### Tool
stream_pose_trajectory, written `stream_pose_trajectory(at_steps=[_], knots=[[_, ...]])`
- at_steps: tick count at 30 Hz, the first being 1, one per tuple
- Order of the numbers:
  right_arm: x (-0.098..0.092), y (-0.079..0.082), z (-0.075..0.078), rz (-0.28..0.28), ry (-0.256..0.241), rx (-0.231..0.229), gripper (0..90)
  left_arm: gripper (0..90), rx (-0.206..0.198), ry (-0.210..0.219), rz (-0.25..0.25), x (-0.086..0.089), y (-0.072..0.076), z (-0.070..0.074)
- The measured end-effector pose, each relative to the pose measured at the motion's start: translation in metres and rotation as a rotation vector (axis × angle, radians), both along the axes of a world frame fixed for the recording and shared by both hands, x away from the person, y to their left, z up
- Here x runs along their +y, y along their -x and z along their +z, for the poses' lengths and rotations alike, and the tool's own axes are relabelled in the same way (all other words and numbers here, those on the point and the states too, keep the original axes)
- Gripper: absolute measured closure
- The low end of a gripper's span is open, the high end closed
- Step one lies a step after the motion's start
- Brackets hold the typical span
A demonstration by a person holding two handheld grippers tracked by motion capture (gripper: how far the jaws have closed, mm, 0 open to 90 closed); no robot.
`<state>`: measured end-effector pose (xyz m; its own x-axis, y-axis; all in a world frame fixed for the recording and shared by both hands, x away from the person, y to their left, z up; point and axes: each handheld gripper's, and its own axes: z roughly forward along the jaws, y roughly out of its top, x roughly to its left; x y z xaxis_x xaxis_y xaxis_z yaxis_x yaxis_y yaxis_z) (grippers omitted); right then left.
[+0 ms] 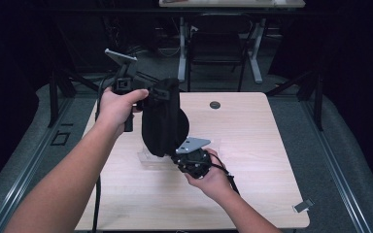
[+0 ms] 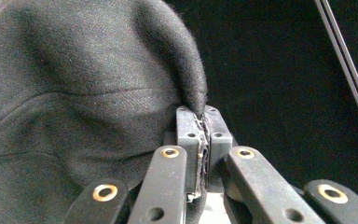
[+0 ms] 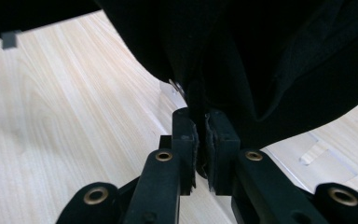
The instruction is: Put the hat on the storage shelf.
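A black cloth hangs in the air above the middle of the wooden table. My left gripper is raised at the upper left and is shut on the top edge of the black cloth, pinched at my left gripper. My right gripper sits lower, near the table, shut on the bottom edge of the black cloth, which runs down between the jaws of my right gripper. The cloth stretches between the two grippers.
A clear flat plastic piece lies on the table under the cloth. A dark round grommet sits near the far edge. A small grey clip lies at the near right corner. A chair and table legs stand beyond.
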<state>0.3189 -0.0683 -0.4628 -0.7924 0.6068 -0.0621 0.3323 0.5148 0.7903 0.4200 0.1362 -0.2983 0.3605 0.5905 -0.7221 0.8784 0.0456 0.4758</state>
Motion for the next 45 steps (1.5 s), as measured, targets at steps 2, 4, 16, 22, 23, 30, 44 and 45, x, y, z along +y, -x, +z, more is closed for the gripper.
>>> stream_pose_trajectory(at_steps=[2,4,16,22,23,30,44,45], knots=[[-0.006,-0.001,-0.002,0.002,-0.037,0.014,83.2,88.3,0.004,-0.005,0.001,0.000,0.001,0.001],[-0.008,-0.001,-0.002,0.005,-0.041,0.017,83.4,88.3,0.001,-0.015,-0.001,0.000,0.002,0.003],[-0.015,-0.007,-0.001,0.017,-0.077,0.051,83.2,88.4,0.004,-0.044,0.029,0.007,0.005,0.008],[-0.019,-0.008,-0.001,0.024,-0.082,0.059,83.2,87.6,-0.013,-0.044,0.021,0.002,0.002,0.002],[-0.019,-0.007,-0.002,0.021,-0.086,0.054,83.3,87.3,-0.010,-0.034,0.026,0.000,0.002,0.002],[-0.022,-0.005,-0.005,0.021,-0.082,0.048,83.4,80.7,-0.021,0.000,0.002,-0.010,0.001,-0.001],[-0.028,0.001,-0.010,0.014,-0.066,0.043,83.5,67.7,-0.098,0.010,0.038,0.014,0.005,0.006],[-0.029,0.001,-0.010,0.012,-0.066,0.043,83.5,67.8,-0.097,0.011,0.041,0.016,0.005,0.006]])
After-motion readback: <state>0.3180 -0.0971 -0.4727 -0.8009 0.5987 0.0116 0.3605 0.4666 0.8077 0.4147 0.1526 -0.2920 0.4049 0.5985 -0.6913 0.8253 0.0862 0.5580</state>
